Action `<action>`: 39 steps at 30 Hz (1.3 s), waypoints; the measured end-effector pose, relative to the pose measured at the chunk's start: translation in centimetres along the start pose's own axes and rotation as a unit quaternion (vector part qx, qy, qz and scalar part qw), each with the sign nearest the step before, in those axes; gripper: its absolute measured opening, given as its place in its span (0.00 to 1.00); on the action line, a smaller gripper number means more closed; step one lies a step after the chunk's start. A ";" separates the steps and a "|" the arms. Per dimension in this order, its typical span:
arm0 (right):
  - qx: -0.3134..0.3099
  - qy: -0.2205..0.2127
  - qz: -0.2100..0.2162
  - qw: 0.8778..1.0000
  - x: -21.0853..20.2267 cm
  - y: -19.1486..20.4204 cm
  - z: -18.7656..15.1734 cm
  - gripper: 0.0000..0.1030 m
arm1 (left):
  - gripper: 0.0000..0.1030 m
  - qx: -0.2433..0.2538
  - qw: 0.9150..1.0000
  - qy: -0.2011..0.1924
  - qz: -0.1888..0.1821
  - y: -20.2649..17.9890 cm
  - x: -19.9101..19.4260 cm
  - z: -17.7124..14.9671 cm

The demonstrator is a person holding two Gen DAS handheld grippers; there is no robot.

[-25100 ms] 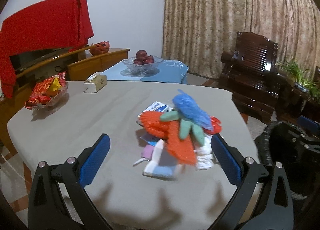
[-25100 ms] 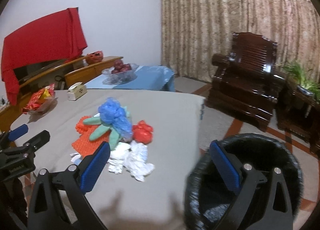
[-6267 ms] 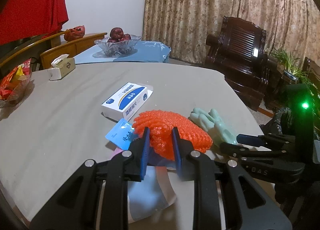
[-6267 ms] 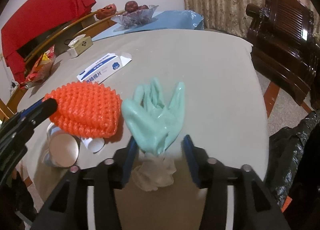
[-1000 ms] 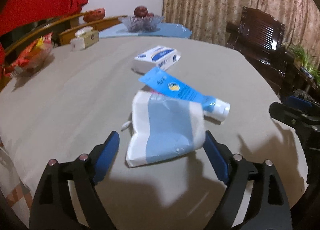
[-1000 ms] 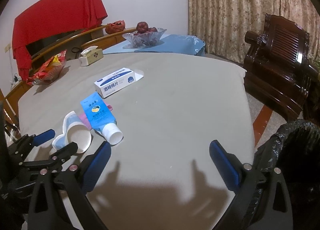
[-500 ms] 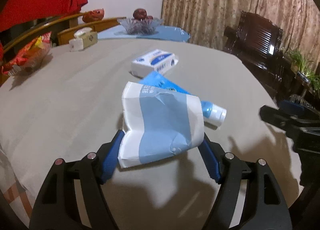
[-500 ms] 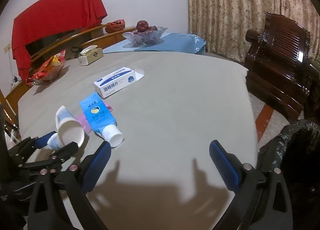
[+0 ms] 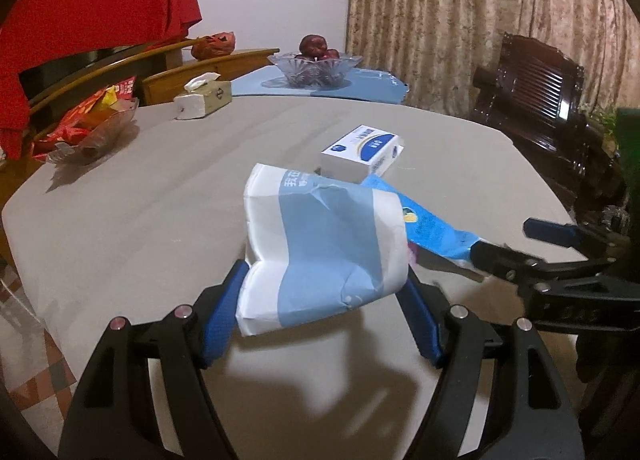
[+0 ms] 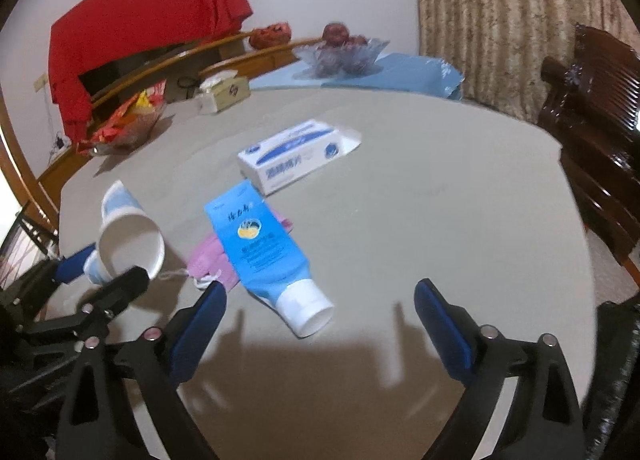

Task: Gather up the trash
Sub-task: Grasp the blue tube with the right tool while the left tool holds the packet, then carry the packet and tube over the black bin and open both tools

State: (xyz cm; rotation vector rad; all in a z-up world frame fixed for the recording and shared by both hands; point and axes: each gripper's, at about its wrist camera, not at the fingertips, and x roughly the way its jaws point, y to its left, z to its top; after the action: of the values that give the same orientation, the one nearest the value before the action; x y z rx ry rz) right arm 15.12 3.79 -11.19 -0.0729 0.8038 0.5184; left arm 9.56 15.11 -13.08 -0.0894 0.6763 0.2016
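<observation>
My left gripper (image 9: pixel 320 312) is shut on a squashed white and blue paper cup (image 9: pixel 320 248) and holds it above the grey table (image 9: pixel 140 196). The cup also shows in the right wrist view (image 10: pixel 128 236), in the left gripper's fingers. My right gripper (image 10: pixel 320 316) is open and empty, just in front of a blue tube with a white cap (image 10: pixel 264 252) that lies on a pink face mask (image 10: pixel 212 260). A white and blue box (image 10: pixel 296 156) lies beyond the tube; it also shows in the left wrist view (image 9: pixel 360 150).
A black trash bag (image 10: pixel 616 372) hangs at the table's right edge. A tissue box (image 9: pixel 202 100) and a snack bowl (image 9: pixel 88 128) sit at the far left. A glass fruit bowl (image 9: pixel 314 64) stands behind. A dark wooden armchair (image 9: pixel 540 108) is on the right.
My left gripper has closed on the paper cup and lifted it off the table. My right gripper has moved in toward the blue tube, still open.
</observation>
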 end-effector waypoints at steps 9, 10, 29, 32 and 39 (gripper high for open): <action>-0.011 0.045 0.016 0.999 2.5 0.9 0.7 0.66 | 0.69 -0.001 1.000 0.002 0.001 0.5 0.5 0.0; -0.018 0.046 0.017 0.999 2.6 1.1 0.7 0.57 | 0.69 -0.001 1.000 0.002 0.002 0.5 0.4 0.0; 0.020 0.014 0.019 1.000 -3.2 -2.4 -0.4 0.32 | 0.69 0.019 0.999 -0.015 -0.021 -2.5 -0.9 1.0; 0.031 0.001 0.015 0.999 -4.8 -3.4 -0.4 0.32 | 0.69 0.027 0.999 -0.022 -0.033 -3.9 -1.3 1.5; 0.061 -0.035 -0.003 0.998 -9.0 -6.1 -0.4 0.32 | 0.69 0.048 0.996 -0.042 -0.069 -7.8 -2.1 2.7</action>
State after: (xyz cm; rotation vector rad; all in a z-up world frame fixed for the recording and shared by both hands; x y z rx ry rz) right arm 12.58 -5.37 -5.92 0.0556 0.7643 0.4637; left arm 11.23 7.59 -9.52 -0.0360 0.5932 0.0397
